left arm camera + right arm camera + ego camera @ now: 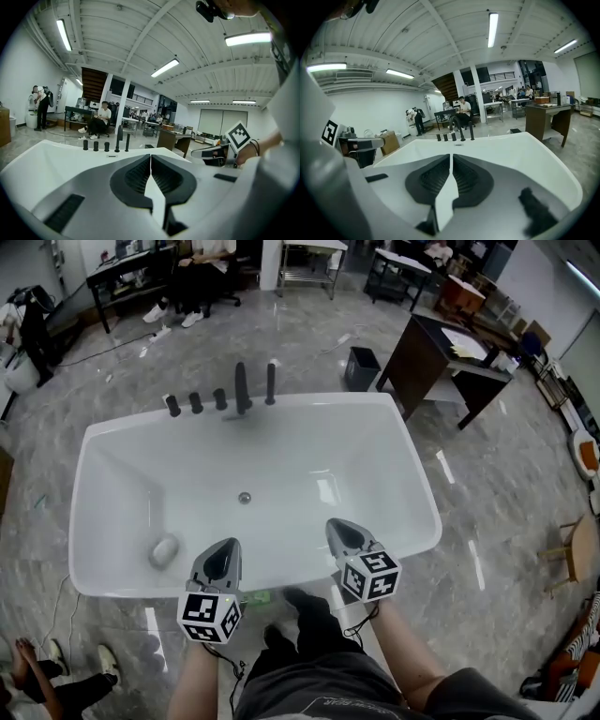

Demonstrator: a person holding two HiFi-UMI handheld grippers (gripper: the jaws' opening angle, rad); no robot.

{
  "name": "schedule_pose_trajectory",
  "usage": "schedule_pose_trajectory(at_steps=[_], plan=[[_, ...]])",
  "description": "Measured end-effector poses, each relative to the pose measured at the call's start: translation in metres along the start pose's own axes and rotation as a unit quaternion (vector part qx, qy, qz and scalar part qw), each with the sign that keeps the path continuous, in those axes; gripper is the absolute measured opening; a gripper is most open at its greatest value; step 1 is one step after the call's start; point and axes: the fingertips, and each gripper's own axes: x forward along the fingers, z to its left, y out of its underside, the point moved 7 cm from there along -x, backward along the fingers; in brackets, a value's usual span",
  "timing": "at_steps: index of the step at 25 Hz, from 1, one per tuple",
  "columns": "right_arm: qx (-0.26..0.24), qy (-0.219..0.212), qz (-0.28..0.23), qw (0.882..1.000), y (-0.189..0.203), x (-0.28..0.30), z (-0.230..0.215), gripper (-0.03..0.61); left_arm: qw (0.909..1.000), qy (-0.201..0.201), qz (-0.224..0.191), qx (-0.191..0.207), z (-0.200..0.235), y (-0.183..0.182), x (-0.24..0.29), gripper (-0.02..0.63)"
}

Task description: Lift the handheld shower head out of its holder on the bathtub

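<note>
Reach matters most: with my left gripper (226,547) and right gripper (337,526) both clenched on nothing, the slim black upright handheld shower head (270,382) stands far ahead of the jaws on the white oval bathtub (103,442) rim, so I'd part the right jaws before closing in.

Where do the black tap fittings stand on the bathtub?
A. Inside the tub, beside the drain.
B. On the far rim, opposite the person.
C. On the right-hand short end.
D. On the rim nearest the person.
B: the row of black fittings stands on the far rim of the bathtub, while the left gripper and right gripper are at the near rim.
</note>
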Motion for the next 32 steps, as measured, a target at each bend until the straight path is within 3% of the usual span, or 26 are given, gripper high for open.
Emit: schedule_pose_trajectory(at_steps=[14,17,22,32], plan=[[0.007,-0.032,-0.018,0.999,-0.071,0.167,-0.101,0.038,0.9988,-0.049,0.009,-0.005,0.033,-0.031,0.15,0.015],[0.006,-0.049,-0.01,0.999,-0.08,0.207,-0.124,0.123,0.9982,-0.059,0.007,-0.002,0.041,-0.035,0.187,0.015],[0.021,-0.083,-0.014,0.996,-0.099,0.278,-0.151,0.177,0.9964,-0.084,0.012,-0.004,0.069,-0.043,0.243,0.015],[-0.032,-0.058,-0.023,0.998,-0.116,0.421,-0.19,0.183,0.9886,-0.148,0.012,-0.025,0.127,-0.043,0.317,0.015]])
